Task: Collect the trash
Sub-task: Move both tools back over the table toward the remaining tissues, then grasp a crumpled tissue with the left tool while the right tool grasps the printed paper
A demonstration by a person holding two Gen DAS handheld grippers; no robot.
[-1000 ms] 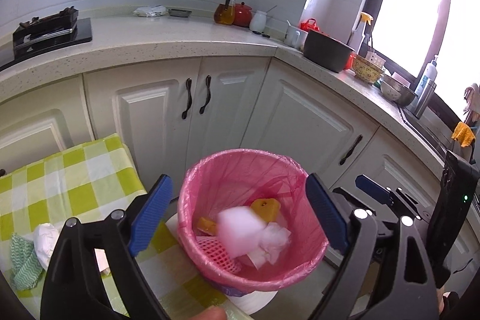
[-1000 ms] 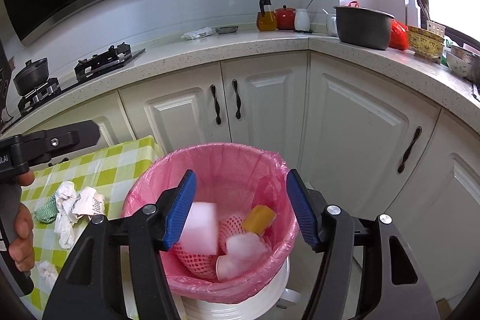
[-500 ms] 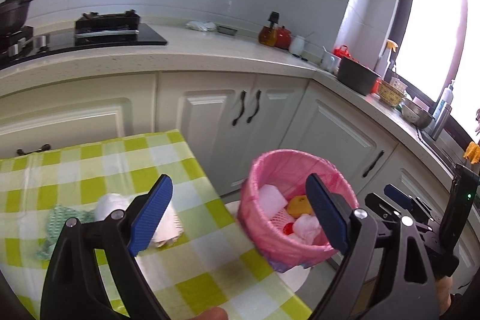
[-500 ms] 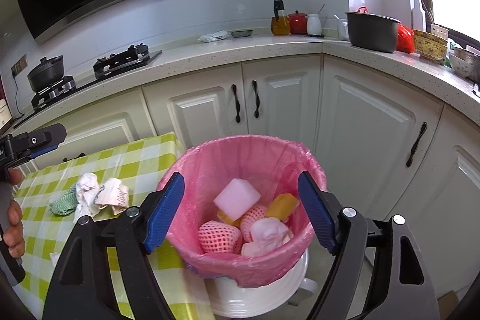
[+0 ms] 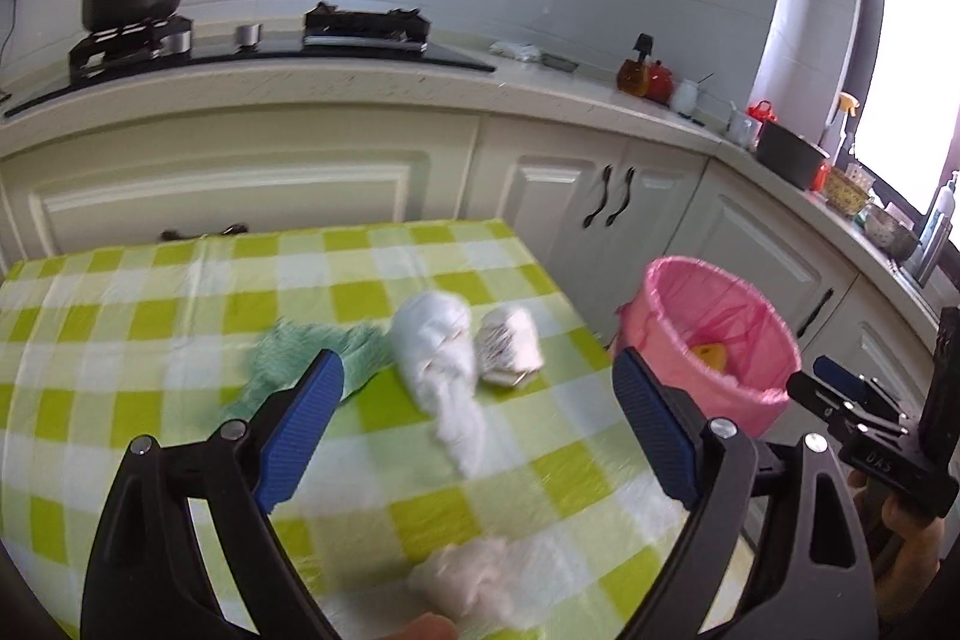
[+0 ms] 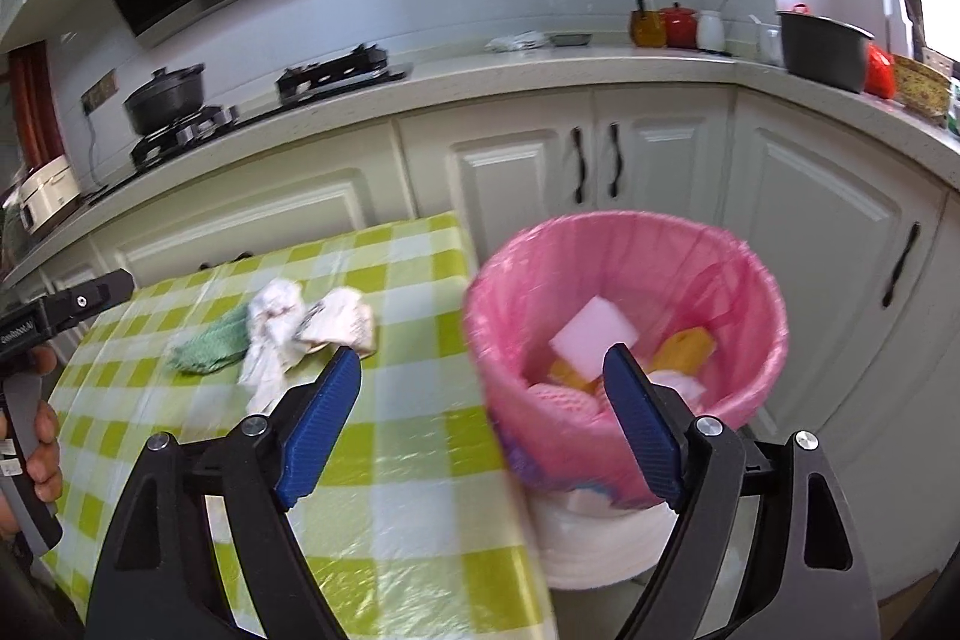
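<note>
White sponge block (image 6: pixel 593 334) is now dropped in the pink-lined bin (image 6: pixel 750 280), beyond the right gripper (image 6: pixel 480 430) jaws, which are opening, empty. Left gripper (image 5: pixel 474 430) is swung back over the tabletop (image 5: pixel 150 292); jaws wide, empty, crumpled tissue (image 5: pixel 438 352) lying ahead between them, next pickup.

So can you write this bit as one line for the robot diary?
left hand-held gripper: open, empty, over table trash | right hand-held gripper: opening, empty | pink bin: white block inside | crumpled tissue: on table
</note>
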